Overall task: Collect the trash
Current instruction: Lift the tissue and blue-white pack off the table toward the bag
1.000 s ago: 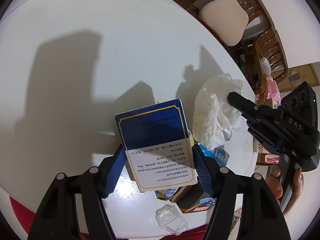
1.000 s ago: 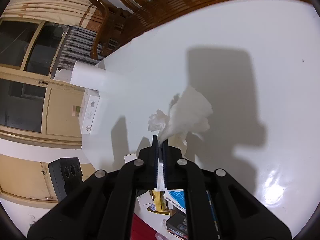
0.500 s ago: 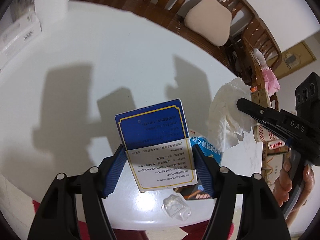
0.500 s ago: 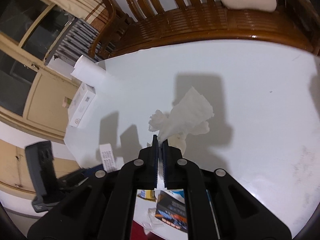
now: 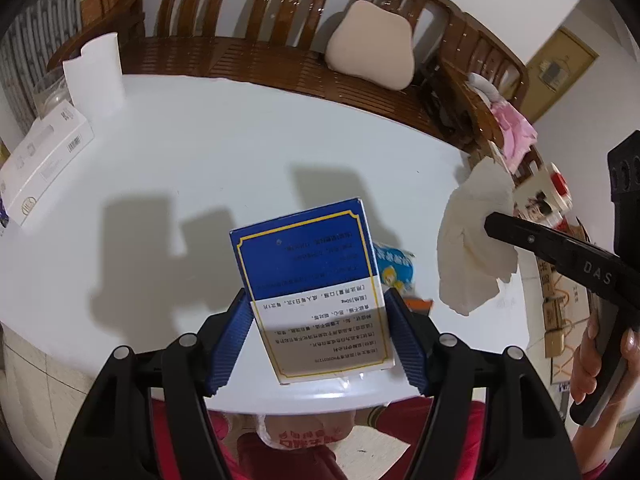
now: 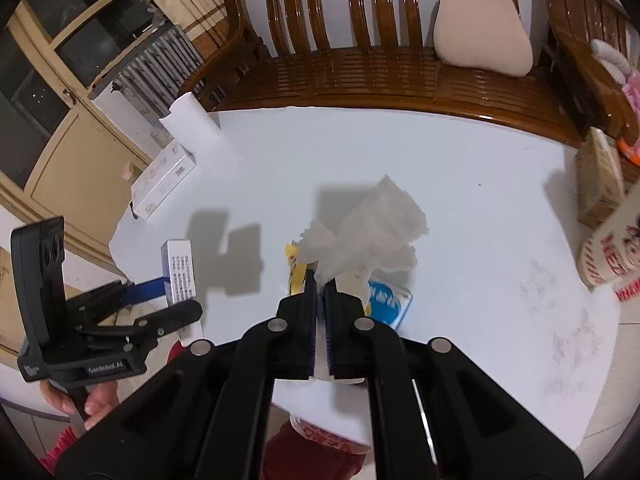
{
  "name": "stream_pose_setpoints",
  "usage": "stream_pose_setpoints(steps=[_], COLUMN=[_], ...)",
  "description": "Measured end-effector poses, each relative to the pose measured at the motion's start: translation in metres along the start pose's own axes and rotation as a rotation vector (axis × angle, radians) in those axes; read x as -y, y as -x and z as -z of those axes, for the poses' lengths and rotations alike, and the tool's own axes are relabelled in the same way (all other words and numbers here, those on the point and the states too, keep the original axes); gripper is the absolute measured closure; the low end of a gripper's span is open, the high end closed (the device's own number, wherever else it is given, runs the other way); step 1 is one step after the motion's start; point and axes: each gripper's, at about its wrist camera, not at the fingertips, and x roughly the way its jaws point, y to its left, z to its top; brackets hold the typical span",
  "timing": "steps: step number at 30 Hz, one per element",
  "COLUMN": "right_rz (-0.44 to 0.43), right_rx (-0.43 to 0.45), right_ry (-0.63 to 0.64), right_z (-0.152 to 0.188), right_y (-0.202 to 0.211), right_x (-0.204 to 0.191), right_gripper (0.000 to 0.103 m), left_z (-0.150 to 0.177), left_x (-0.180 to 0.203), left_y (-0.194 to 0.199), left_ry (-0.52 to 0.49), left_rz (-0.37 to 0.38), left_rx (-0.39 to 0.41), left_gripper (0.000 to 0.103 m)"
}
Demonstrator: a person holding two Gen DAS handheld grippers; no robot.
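My left gripper (image 5: 318, 304) is shut on a blue and white medicine box (image 5: 316, 288) and holds it above the near edge of the white table (image 5: 200, 168). The box also shows in the right wrist view (image 6: 180, 276). My right gripper (image 6: 320, 276) is shut on a crumpled white tissue (image 6: 368, 232), held above the table; the tissue shows in the left wrist view (image 5: 472, 244) at the right. A blue wrapper (image 6: 386, 304) and a yellow wrapper (image 6: 296, 272) lie on the table under the tissue. A red-printed plastic bag (image 5: 308, 436) hangs below the table edge.
A paper roll (image 5: 96, 72) and a white box (image 5: 44, 160) stand at the table's left. A wooden bench (image 6: 400, 68) with a beige cushion (image 6: 480, 28) runs behind the table. Cartons (image 6: 600, 184) and a printed cup (image 6: 612, 256) sit at the right.
Both grippers have risen and pulled back toward the table's near edge, carrying the box and the tissue. The bench and the bag below have come into view.
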Motion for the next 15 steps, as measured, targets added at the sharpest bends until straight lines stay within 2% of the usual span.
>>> stream_pose_setpoints(steps=[7, 15], right_rz=[0.009, 0.001], right_rx=[0.021, 0.002], right_ry=[0.033, 0.052], right_z=[0.044, 0.1], right_y=[0.027, 0.034], right_x=[-0.021, -0.039], right_gripper=[0.098, 0.098], left_z=[0.025, 0.067], left_x=[0.019, 0.025], left_y=[0.02, 0.023], left_ry=[-0.076, -0.145], left_rz=[-0.005, -0.008], left_rx=[0.012, -0.018], left_gripper=[0.038, 0.038])
